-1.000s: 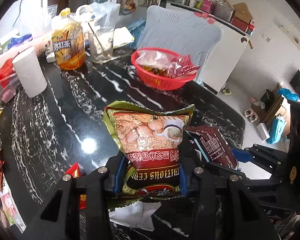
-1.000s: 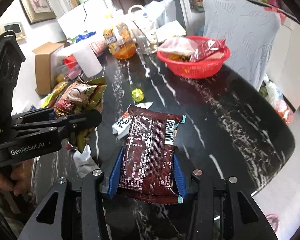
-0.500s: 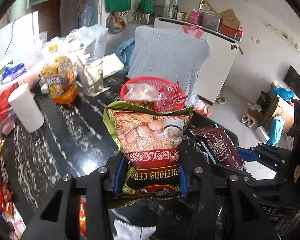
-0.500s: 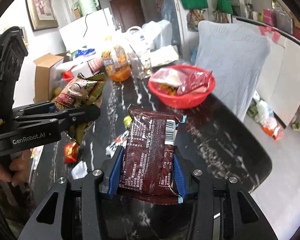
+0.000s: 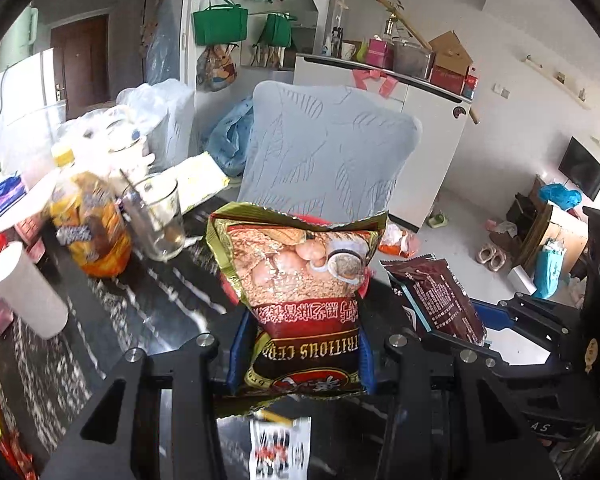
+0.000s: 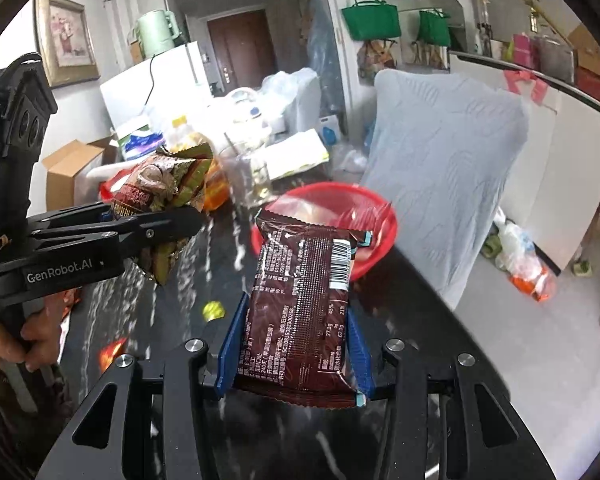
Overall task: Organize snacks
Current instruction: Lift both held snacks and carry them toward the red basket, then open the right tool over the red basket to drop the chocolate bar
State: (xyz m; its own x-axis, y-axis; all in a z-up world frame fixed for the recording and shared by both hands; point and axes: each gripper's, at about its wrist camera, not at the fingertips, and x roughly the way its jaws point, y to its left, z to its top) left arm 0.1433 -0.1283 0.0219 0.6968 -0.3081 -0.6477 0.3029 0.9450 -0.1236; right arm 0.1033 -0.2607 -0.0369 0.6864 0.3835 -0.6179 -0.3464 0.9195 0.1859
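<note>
My left gripper (image 5: 300,354) clamps the cereal bag (image 5: 300,280) and my right gripper (image 6: 294,354) clamps the brown packet (image 6: 304,304), both held clear of the table for the red basket (image 6: 374,236).

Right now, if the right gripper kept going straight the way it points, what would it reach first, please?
Probably the red basket, which lies just beyond the brown packet held in the right gripper; depth is hard to judge.
</note>
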